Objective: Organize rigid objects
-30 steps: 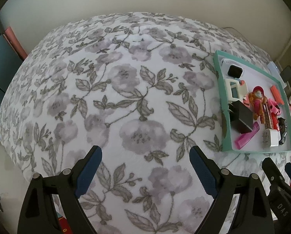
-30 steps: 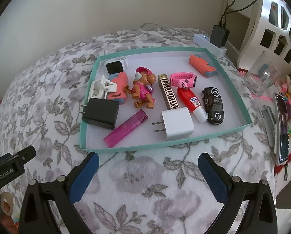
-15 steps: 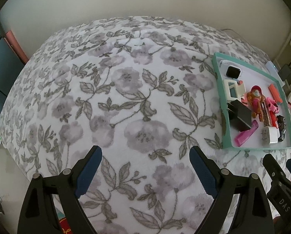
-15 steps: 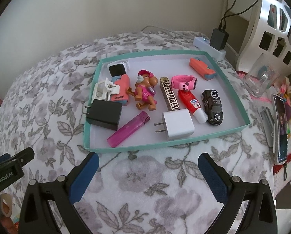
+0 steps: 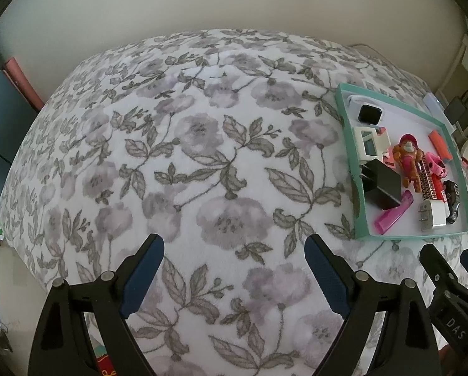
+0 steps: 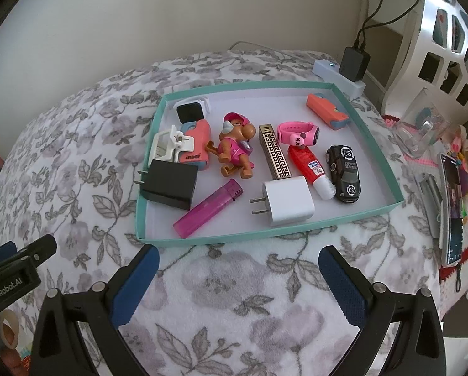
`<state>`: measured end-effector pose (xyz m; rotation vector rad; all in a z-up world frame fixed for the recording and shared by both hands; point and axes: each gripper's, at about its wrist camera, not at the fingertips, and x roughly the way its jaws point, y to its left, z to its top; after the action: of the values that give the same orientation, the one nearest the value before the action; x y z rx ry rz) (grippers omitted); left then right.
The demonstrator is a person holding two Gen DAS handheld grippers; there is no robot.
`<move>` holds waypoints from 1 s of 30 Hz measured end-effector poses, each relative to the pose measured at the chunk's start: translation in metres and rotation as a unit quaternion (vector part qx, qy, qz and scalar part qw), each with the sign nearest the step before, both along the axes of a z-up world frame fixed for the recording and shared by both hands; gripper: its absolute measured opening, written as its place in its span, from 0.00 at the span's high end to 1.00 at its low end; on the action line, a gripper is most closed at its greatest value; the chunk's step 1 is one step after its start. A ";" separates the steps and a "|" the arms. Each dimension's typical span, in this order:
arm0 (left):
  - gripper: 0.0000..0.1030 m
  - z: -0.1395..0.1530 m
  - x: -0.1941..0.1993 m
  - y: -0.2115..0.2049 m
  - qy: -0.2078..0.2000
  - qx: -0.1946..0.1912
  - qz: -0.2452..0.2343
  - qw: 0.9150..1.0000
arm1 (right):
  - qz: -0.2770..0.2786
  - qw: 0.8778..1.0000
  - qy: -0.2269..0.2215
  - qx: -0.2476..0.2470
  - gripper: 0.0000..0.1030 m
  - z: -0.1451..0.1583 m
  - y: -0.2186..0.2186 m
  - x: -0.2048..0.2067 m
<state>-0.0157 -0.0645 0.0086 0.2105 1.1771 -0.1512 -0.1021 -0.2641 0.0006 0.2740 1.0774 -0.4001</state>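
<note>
A teal-rimmed tray (image 6: 373, 136) (image 5: 343, 109) lies on the floral blanket and holds several small rigid things: a black charger (image 6: 169, 184), a white charger (image 6: 288, 201), a purple lighter (image 6: 207, 208), a brown toy dog (image 6: 235, 150), a gold patterned stick (image 6: 273, 153), a pink watch (image 6: 298, 133), a red glue tube (image 6: 310, 169) and a black toy car (image 6: 345, 172). My right gripper (image 6: 238, 282) hovers open just in front of the tray's near edge, nothing between its fingers. My left gripper (image 5: 234, 269) stands open over bare blanket, well left of the tray.
A white power strip with a black adapter (image 6: 354, 62) sits behind the tray. A white headboard (image 6: 437, 40), a clear box (image 6: 422, 131) and a phone (image 6: 451, 213) crowd the right side. The floral blanket (image 5: 171, 156) stretches wide to the left.
</note>
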 end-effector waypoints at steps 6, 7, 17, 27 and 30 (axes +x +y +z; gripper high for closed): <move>0.11 0.000 0.000 -0.001 -0.002 0.003 -0.001 1.000 | 0.000 1.000 0.001 0.000 0.00 0.000 -0.001 0.001; 0.11 0.000 0.000 -0.001 -0.002 0.004 -0.002 1.000 | 0.000 1.000 0.001 0.000 0.00 0.000 0.000 0.001; 0.11 0.000 0.001 -0.001 -0.002 0.011 -0.004 1.000 | 0.002 1.000 0.003 0.002 0.00 -0.002 -0.003 0.003; 0.11 -0.003 0.002 0.001 0.002 0.020 0.001 1.000 | 0.004 1.000 0.006 0.002 0.00 -0.004 -0.003 0.004; 0.11 -0.001 0.001 0.002 -0.005 0.026 0.004 1.000 | 0.006 1.000 0.007 0.001 0.00 -0.005 -0.003 0.004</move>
<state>-0.0148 -0.0622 0.0071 0.2527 1.1721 -0.1121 -0.0982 -0.2674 -0.0048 0.2678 1.0935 -0.3910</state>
